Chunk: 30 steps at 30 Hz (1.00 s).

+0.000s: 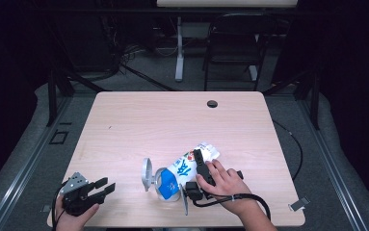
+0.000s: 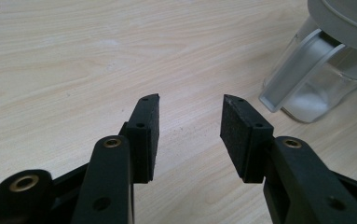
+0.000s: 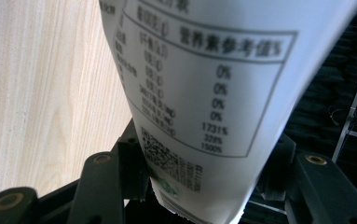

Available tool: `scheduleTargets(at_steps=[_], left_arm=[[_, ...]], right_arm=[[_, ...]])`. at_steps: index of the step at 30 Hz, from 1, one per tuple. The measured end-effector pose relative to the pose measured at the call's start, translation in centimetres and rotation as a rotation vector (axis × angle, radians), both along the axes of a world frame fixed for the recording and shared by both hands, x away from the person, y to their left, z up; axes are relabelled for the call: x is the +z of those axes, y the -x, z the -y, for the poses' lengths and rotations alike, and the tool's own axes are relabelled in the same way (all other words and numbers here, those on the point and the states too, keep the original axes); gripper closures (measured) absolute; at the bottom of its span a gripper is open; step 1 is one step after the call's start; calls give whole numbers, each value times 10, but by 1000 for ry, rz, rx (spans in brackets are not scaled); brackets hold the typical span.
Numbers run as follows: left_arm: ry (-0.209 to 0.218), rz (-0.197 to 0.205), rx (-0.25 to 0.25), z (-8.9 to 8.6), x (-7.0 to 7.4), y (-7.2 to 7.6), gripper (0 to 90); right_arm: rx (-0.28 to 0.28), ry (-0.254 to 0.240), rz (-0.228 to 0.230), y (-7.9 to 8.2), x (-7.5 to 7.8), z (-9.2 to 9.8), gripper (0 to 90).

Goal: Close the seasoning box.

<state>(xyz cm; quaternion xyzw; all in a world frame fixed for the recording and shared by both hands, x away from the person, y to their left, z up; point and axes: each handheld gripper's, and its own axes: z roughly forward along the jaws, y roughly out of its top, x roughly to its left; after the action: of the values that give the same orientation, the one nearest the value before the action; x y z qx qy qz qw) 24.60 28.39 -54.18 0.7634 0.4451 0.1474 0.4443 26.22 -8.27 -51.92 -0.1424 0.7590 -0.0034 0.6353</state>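
Your right gripper (image 1: 202,166) pinches the white pouch (image 1: 187,166), tilted mouth-down at the clear jug (image 1: 160,182) near the tabletop's (image 1: 172,120) front edge; pouring looks underway, not finished. Your left gripper (image 1: 106,186) waits spread, empty, beside the jug.

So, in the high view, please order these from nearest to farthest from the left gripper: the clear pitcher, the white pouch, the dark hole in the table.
From the left gripper:
1. Clear pitcher, just to its right.
2. White pouch, farther right, in the right gripper.
3. Dark hole, at the table's far edge.
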Motion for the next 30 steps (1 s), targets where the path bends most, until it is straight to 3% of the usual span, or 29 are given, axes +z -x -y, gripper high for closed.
scheduleTargets(at_steps=[30], left_arm=[[-1, -1, -1, 0, 0, 0, 580]], right_arm=[[1, 20, 9, 0, 1, 0, 489]])
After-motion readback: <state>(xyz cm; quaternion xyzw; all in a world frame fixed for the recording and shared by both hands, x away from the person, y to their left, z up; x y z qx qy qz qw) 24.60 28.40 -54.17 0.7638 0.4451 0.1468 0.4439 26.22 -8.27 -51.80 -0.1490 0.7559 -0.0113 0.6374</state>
